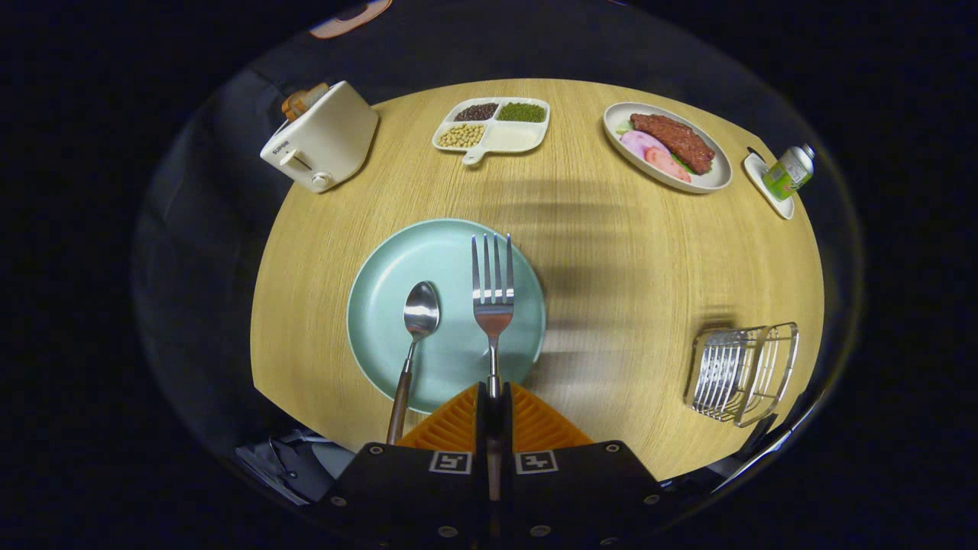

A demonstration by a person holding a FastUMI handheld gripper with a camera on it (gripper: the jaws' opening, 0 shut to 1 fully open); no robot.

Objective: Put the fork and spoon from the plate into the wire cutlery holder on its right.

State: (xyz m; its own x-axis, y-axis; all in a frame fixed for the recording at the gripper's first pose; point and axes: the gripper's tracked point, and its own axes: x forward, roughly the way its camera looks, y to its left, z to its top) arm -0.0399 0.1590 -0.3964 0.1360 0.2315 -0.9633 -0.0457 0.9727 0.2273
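Note:
My gripper point(493, 397) is shut on the fork point(493, 294), its orange fingers point(457, 422) pressed together on the handle. The fork's tines reach forward above the far half of a pale green plate point(382, 305), and it looks lifted a little. A spoon point(416, 328) with a brown handle lies on the plate just left of the fork, its handle running off the near rim beside my left finger. The wire cutlery holder point(741, 372) stands on the wooden table to the right of the plate, well apart from the fingers.
On the far side of the round table point(611, 252) stand a white toaster point(322, 137) with bread, a divided dish of beans point(493, 126), a plate of meat and vegetables point(667, 145), and a green can on a small saucer point(787, 172). The table edge lies close beneath my fingers.

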